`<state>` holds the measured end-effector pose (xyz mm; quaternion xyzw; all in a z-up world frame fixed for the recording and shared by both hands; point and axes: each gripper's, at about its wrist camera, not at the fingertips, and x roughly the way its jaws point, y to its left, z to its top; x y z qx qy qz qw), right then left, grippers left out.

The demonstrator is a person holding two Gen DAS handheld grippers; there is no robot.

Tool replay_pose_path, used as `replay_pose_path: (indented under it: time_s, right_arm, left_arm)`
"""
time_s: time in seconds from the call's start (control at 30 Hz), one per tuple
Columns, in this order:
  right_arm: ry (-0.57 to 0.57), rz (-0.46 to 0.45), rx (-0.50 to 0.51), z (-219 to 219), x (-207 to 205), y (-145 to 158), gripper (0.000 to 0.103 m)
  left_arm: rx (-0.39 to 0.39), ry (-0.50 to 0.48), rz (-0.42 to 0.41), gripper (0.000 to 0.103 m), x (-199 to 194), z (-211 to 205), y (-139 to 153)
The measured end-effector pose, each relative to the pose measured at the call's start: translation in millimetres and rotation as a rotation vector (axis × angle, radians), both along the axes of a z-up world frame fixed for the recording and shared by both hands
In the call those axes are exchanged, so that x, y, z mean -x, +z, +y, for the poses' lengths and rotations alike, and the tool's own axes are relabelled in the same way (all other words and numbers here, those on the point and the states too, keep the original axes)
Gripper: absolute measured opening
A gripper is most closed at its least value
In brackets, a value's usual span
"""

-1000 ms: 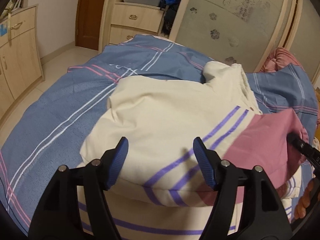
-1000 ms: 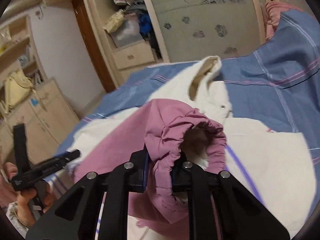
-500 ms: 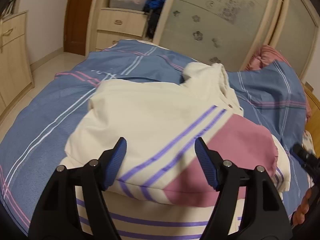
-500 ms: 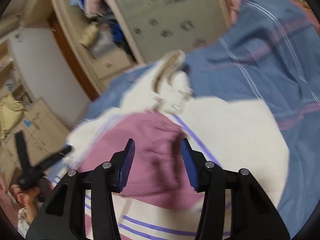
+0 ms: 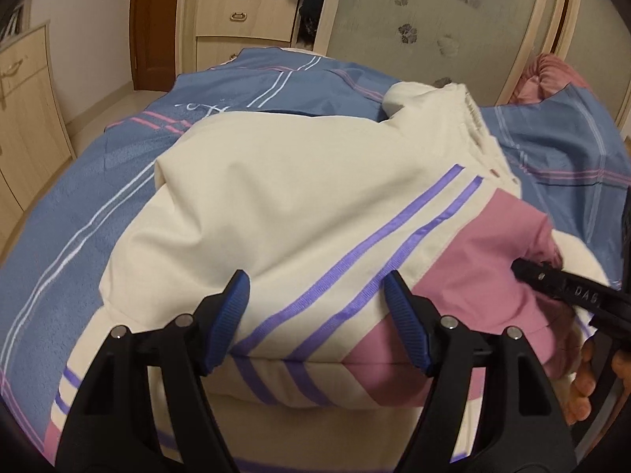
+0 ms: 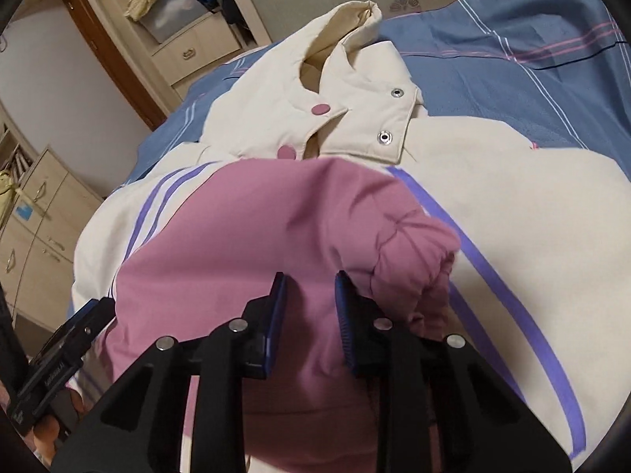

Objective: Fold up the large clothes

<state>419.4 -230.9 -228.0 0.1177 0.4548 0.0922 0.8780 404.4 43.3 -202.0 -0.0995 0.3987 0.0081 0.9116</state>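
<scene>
We can read the letters "DAS" in pale print on the black right gripper point(image 5: 568, 291). Its other letters are hidden.

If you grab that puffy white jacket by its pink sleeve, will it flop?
Probably: the pink sleeve bends softly across the jacket, so it would likely droop. The jacket looks padded, so probably light but bulky. Its smooth fabric might slip between the closing right gripper pads.
</scene>
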Motion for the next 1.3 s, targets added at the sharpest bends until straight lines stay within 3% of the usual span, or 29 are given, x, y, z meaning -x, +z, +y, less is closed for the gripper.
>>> replay_pose_path:
  time_s: [0.13,0.27,0.37,0.47,0.53,0.63,0.73,0.83,0.9,1.03,1.1,1.17,1.27,1.3]
  right_arm:
    - [0.018,0.000,0.038,3,-6,-3,0.026]
    - [0.062,-0.089,0.024,-7,35,24,0.029]
    - [0.088,-0.119,0.035,-16,67,35,0.030]
    - [0.057,-0.091,0.070,-33,86,32,0.032]
    - [0.007,-0.049,0.088,-45,82,19,0.034]
    - [-0.045,0.049,0.018,-57,64,-8,0.050]
    - [-0.045,0.039,0.018,-56,69,-1,0.050]
    - [-0.013,-0.009,-0.026,-66,102,24,0.052]
    - [0.005,-0.038,-0.017,-75,133,33,0.052]
    - [0.027,0.013,-0.012,-90,191,17,0.052]
    - [0.016,0.069,0.057,-92,210,-4,0.052]
    - [0.012,0.088,0.048,-95,231,-20,0.053]
    - [0.022,0.096,0.063,-96,255,-17,0.060]
    - [0.030,0.106,0.076,-96,260,-16,0.066]
  left_arm:
    - [-0.032,0.000,0.016,0.075,-9,-5,-2]
    - [0.058,-0.018,-0.043,0.075,21,2,17]
    - [0.080,-0.037,-0.068,0.075,42,5,28]
    - [0.066,-0.061,-0.064,0.079,54,5,30]
    - [0.040,-0.042,-0.017,0.080,47,4,21]
    - [0.015,-0.020,0.095,0.080,26,0,-3]
    - [-0.015,-0.025,0.086,0.080,32,-4,3]
    - [0.057,-0.045,0.041,0.080,63,9,23]
    - [0.059,-0.036,0.013,0.080,88,19,34]
    - [0.083,-0.030,-0.005,0.082,135,41,33]
    - [0.054,-0.031,0.038,0.082,148,42,18]
    - [0.030,-0.043,0.087,0.082,154,42,-2]
    - [-0.039,-0.070,0.072,0.083,178,40,-13]
    - [-0.078,-0.088,0.070,0.083,188,37,-14]
